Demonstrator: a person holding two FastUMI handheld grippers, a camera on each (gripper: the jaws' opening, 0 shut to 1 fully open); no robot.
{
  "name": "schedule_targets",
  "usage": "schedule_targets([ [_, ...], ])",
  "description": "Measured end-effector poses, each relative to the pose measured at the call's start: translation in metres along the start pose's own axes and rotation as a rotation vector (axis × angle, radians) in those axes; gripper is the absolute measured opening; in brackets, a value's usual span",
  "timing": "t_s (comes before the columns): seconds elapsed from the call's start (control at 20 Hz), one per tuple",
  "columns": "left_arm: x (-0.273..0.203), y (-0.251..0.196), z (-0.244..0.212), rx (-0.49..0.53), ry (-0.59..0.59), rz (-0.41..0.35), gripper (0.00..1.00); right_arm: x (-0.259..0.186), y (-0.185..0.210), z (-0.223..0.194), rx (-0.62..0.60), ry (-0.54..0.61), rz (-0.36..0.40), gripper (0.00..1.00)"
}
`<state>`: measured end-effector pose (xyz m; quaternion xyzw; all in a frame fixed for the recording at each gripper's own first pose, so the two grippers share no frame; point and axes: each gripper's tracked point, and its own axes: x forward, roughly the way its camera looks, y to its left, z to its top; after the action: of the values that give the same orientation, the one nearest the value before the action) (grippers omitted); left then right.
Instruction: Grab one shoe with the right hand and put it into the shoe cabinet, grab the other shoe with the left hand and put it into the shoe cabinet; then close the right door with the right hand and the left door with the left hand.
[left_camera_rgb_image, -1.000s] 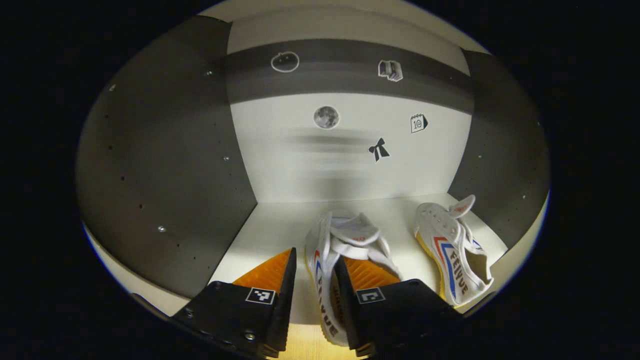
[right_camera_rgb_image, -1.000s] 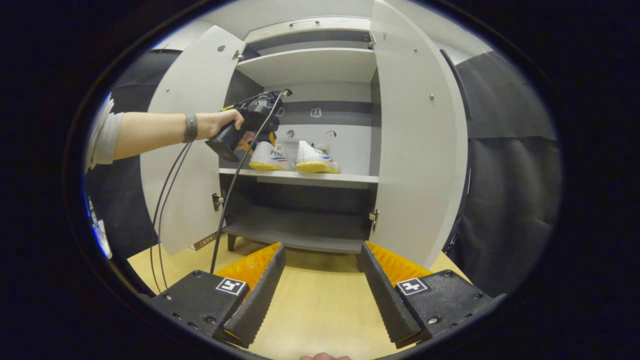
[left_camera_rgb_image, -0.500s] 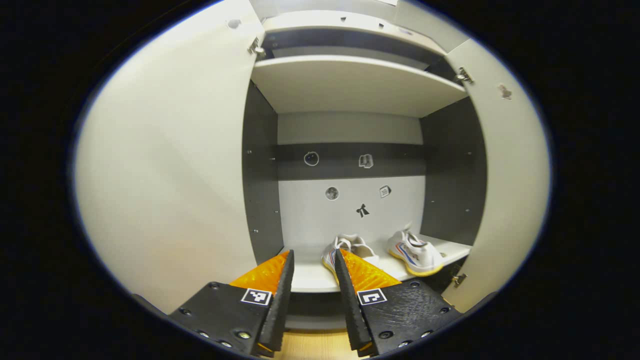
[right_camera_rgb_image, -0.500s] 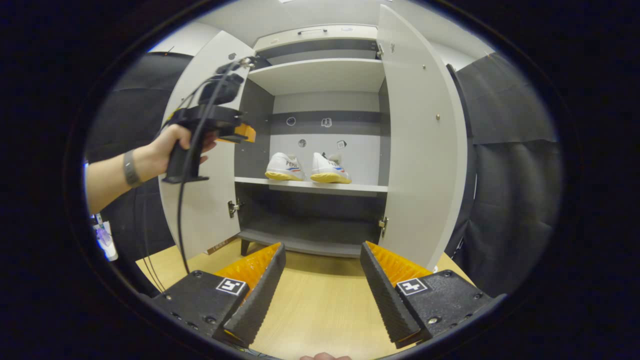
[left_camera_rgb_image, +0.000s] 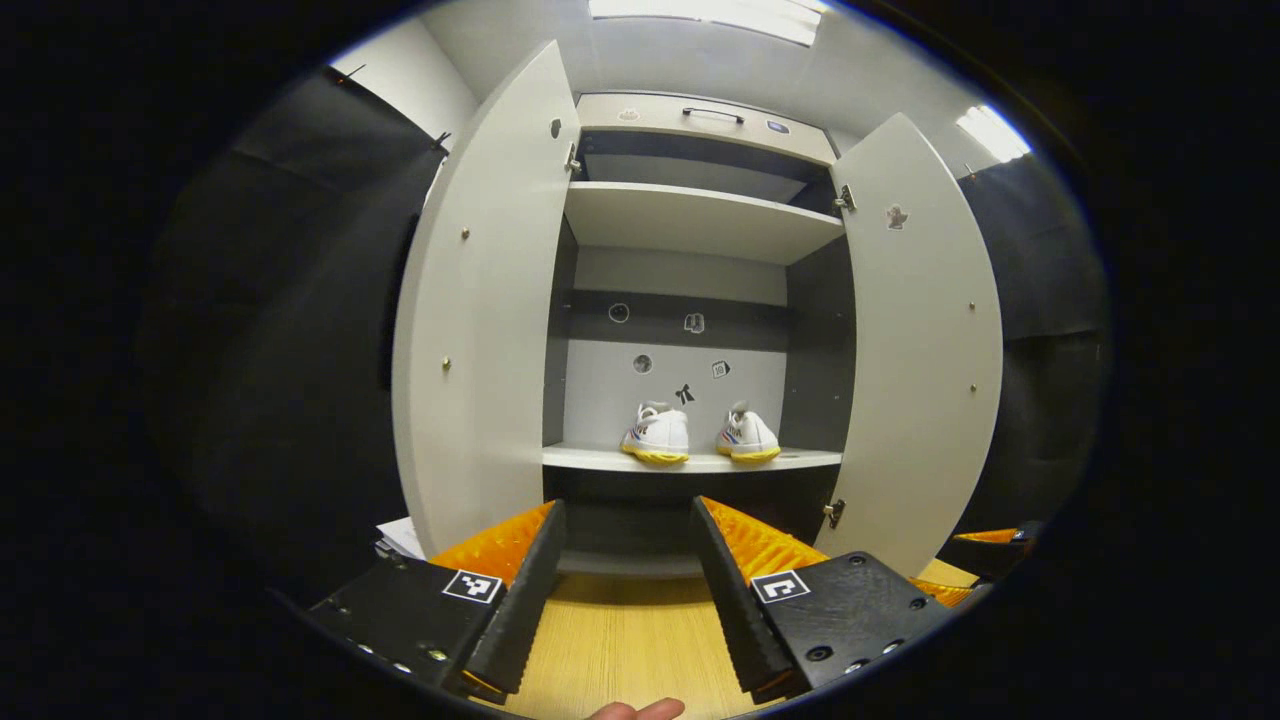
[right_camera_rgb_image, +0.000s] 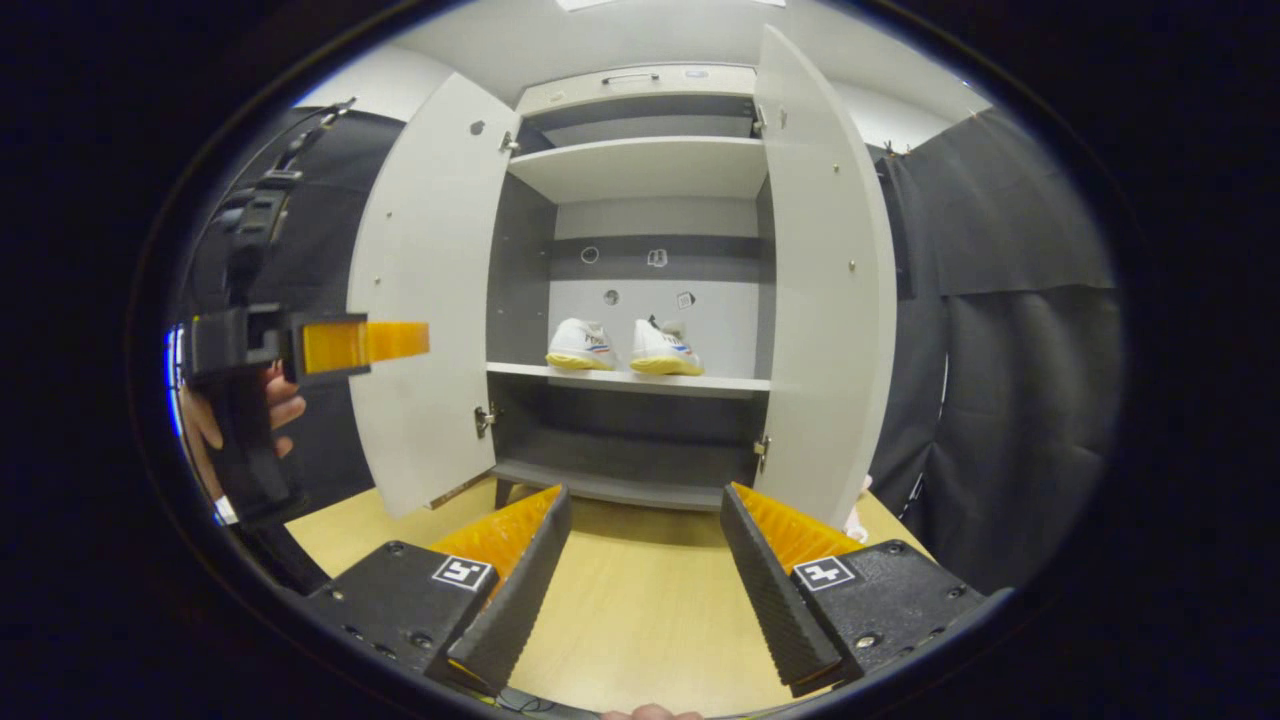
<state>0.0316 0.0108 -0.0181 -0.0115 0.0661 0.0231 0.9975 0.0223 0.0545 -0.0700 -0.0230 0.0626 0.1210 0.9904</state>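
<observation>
Two white shoes with yellow soles stand side by side on the middle shelf (left_camera_rgb_image: 690, 459) of the shoe cabinet: the left shoe (left_camera_rgb_image: 658, 433) (right_camera_rgb_image: 583, 344) and the right shoe (left_camera_rgb_image: 747, 435) (right_camera_rgb_image: 664, 349). Both doors stand wide, the left door (left_camera_rgb_image: 480, 320) (right_camera_rgb_image: 425, 300) and the right door (left_camera_rgb_image: 920, 350) (right_camera_rgb_image: 822, 290). My left gripper (left_camera_rgb_image: 625, 520) is open and empty, well back from the cabinet over the floor. My right gripper (right_camera_rgb_image: 645, 505) is open and empty too, facing the cabinet. In the right gripper view the left gripper (right_camera_rgb_image: 365, 342) shows at the left, held by a hand (right_camera_rgb_image: 285, 400).
Pale wooden floor (right_camera_rgb_image: 640, 620) lies before the cabinet. An upper shelf (left_camera_rgb_image: 700, 215) and a lower shelf (right_camera_rgb_image: 620, 485) are bare. Black cloth walls (right_camera_rgb_image: 1010, 330) flank the cabinet on both sides. Small stickers dot the cabinet's back panel (left_camera_rgb_image: 680, 385).
My left gripper let go of the left shoe on the shelf, opened wider and drew far back out of the cabinet. The right gripper stayed about where it was.
</observation>
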Motion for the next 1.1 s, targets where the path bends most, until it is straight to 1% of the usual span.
schedule_targets([
  [0.1,-0.018,0.001,-0.005,-0.001,-0.012,0.018,0.76,-0.008,-0.002,0.003,0.003,-0.012,-0.015,0.95],
  [0.15,-0.024,-0.001,-0.010,-0.014,-0.015,0.015,0.77,-0.012,-0.003,0.007,0.008,-0.025,-0.018,0.95],
  [0.25,-0.038,-0.002,-0.014,-0.016,-0.031,0.022,0.83,-0.021,-0.009,0.012,0.022,-0.042,-0.034,0.96],
  [0.3,-0.044,-0.003,-0.016,-0.005,-0.038,0.027,0.88,-0.024,-0.014,0.016,0.027,-0.049,-0.047,0.97],
  [0.35,-0.049,-0.003,-0.019,0.009,-0.046,0.033,0.90,-0.028,-0.024,0.019,0.030,-0.051,-0.070,0.97],
  [0.4,-0.053,-0.004,-0.022,0.024,-0.049,0.034,0.93,-0.031,-0.036,0.026,0.032,-0.056,-0.093,0.98],
  [0.45,-0.056,-0.005,-0.025,0.033,-0.052,0.032,0.94,-0.033,-0.048,0.033,0.034,-0.065,-0.118,1.00],
  [0.65,-0.063,-0.016,-0.037,0.048,-0.033,-0.005,0.94,-0.042,-0.115,0.075,0.028,-0.133,-0.216,1.00],
  [0.85,-0.062,-0.020,-0.051,0.045,0.018,-0.031,0.94,-0.045,-0.187,0.130,0.033,-0.198,-0.347,1.00],
  [0.95,-0.063,-0.021,-0.055,0.045,0.031,-0.040,0.94,-0.042,-0.213,0.155,0.043,-0.228,-0.383,1.00],
  [1.1,-0.062,-0.019,-0.055,0.069,0.036,-0.042,0.94,-0.028,-0.246,0.169,0.053,-0.205,-0.405,1.00],
])
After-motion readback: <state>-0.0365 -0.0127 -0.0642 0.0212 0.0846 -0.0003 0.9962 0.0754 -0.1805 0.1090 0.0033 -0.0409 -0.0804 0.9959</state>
